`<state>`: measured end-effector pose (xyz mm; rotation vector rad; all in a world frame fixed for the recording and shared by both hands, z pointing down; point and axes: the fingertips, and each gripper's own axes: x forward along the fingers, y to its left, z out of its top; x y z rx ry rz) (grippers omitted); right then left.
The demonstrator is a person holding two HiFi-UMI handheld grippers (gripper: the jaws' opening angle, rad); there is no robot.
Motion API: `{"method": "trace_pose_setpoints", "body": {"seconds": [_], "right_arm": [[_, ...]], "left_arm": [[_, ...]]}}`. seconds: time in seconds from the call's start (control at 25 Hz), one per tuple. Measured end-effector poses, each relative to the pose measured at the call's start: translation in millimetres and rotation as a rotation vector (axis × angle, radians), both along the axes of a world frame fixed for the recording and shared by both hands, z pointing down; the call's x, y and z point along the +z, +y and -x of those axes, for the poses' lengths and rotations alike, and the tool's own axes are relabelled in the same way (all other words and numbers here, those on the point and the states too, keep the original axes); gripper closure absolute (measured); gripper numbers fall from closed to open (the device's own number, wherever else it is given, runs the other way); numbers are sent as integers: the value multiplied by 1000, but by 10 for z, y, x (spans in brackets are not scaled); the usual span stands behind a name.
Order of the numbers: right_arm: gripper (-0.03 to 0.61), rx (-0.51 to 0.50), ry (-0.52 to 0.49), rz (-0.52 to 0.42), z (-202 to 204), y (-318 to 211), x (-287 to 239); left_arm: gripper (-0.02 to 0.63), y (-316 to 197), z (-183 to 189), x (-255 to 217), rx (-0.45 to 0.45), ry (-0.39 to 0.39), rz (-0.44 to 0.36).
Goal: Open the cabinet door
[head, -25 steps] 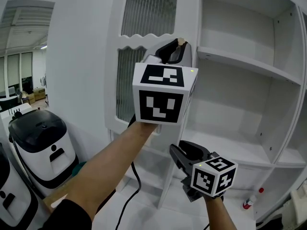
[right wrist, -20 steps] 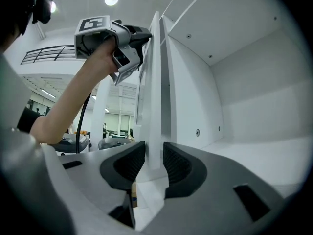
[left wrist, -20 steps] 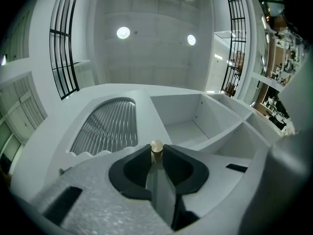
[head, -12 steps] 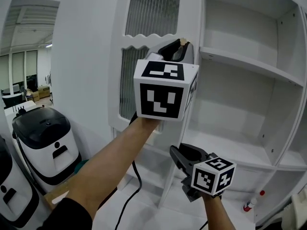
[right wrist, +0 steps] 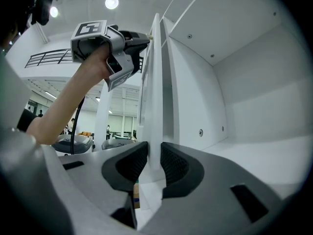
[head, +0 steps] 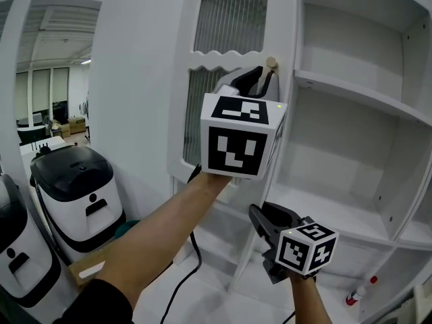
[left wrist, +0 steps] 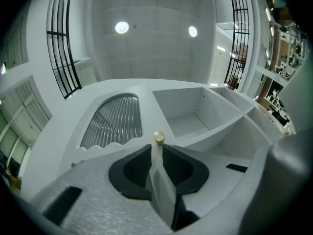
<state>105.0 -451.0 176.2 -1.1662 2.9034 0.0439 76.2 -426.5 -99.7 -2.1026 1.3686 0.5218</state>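
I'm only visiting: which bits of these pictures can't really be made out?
- Head view: the marker cube hides most of the jaws of the left hand-held gripper where they hold the cabinet door.
- Head view: the bottle low at the right is too small to identify.
- Left gripper view: that gripper's own body covers the door's lower half.
- Right gripper view: the people in the far room are too small.

Cabinet door (head: 233,25) swung out left of the open cabinet (head: 351,90), knob (head: 271,63) on its free edge. That edge lies between the jaws of the left gripper (head: 256,79), just under the knob, and of the right gripper (head: 260,216), lower down. Two machines (head: 77,187) stand left of the door.
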Motion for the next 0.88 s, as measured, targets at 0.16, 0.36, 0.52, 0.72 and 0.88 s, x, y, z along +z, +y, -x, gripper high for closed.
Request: {"method": "trace_pose_setpoints", "body": {"seconds": [0.16, 0.36, 0.52, 0.72, 0.88], "right_arm": [[488, 1, -3, 7, -1, -1, -4], [488, 3, -7, 9, 7, 6, -8], [489, 8, -8, 6, 10, 24, -14], [491, 3, -7, 5, 25, 83, -7], [492, 1, -12, 11, 31, 127, 2]], "left_arm": [[535, 1, 76, 137, -26, -3, 22], [535, 7, 167, 329, -65, -12, 59], [535, 14, 207, 528, -95, -23, 90], [535, 32, 231, 835, -126, -30, 142], [535, 66, 277, 1080, -148, -26, 186]]}}
